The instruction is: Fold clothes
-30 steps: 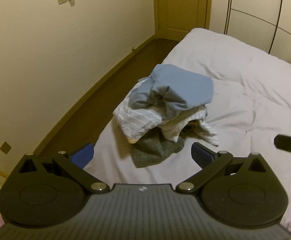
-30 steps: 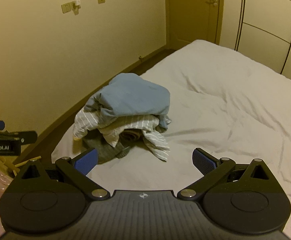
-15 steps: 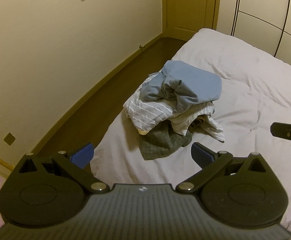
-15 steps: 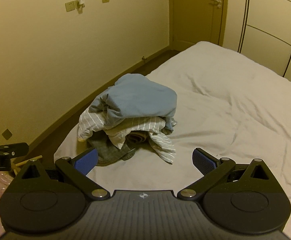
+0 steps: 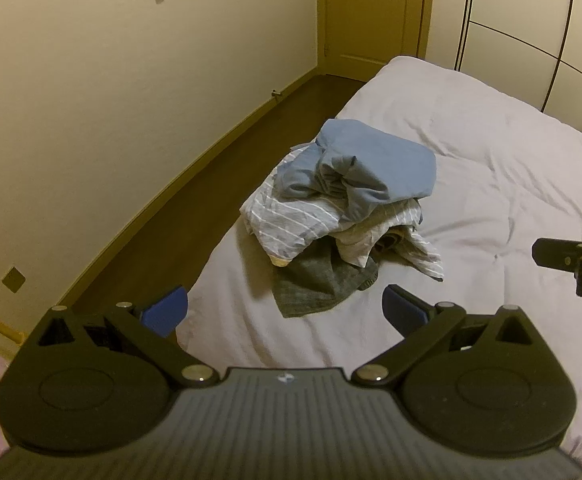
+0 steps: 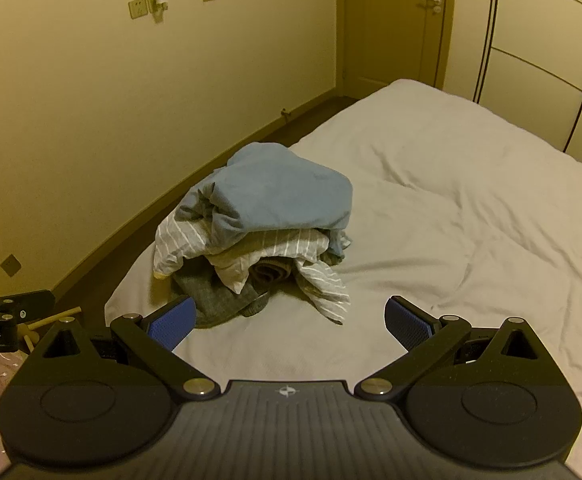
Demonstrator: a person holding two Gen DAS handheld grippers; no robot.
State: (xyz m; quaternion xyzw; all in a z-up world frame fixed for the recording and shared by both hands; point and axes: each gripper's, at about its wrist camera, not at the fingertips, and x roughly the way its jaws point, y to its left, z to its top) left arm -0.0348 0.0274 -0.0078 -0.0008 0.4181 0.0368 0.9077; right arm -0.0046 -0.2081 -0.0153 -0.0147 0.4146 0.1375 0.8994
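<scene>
1. The heap of clothes sits at the left edge of the bed, near my end. I judge a careless tug on the blue garment could drag the striped and grey pieces off onto the floor.
2. My left gripper has its fingers spread wide, holding and touching nothing.
3. My right gripper is equally wide and empty, short of the heap.

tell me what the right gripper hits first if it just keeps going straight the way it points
Probably the pile of clothes: the open right gripper aims at its near lower edge, with only bare bed sheet between. Depth is hard to judge.
</scene>
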